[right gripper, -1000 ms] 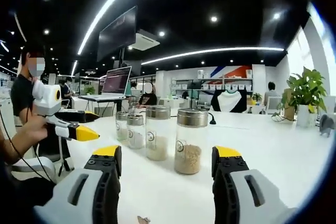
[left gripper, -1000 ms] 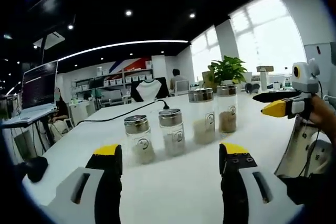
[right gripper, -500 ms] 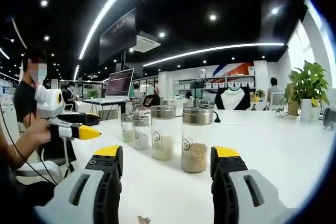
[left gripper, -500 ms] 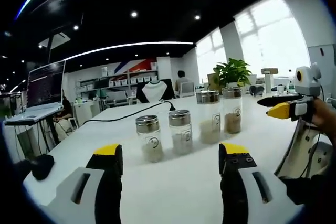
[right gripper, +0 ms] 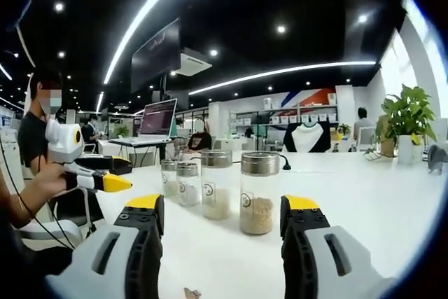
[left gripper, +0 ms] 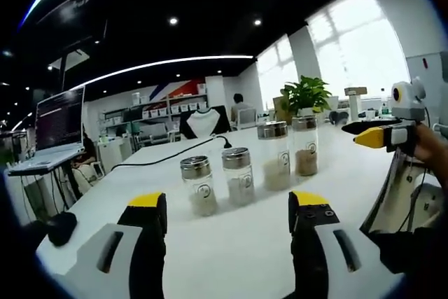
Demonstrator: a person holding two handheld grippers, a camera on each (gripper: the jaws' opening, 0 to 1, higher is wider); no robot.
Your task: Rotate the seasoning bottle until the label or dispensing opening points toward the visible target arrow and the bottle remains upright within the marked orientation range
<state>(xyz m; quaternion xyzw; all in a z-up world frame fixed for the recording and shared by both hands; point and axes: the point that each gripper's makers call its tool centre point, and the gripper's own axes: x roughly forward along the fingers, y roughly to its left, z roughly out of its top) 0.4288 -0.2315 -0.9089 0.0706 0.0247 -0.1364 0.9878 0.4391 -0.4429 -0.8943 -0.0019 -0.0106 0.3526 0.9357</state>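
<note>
Four bottles (left gripper: 239, 176) standing mid-frame in a row on table (left gripper: 231, 243). Left gripper (left gripper: 227, 208) hovering short of them, jaws apart, holding nothing. Right gripper (right gripper: 220, 215) likewise, jaws apart, nearest bottle (right gripper: 258, 192) centre.

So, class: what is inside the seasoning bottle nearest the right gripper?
Through the clear glass of the nearest bottle, tan granules fill roughly the lower third; above them it looks empty. A round label hides part of the contents, and the metal lid covers the opening.
</note>
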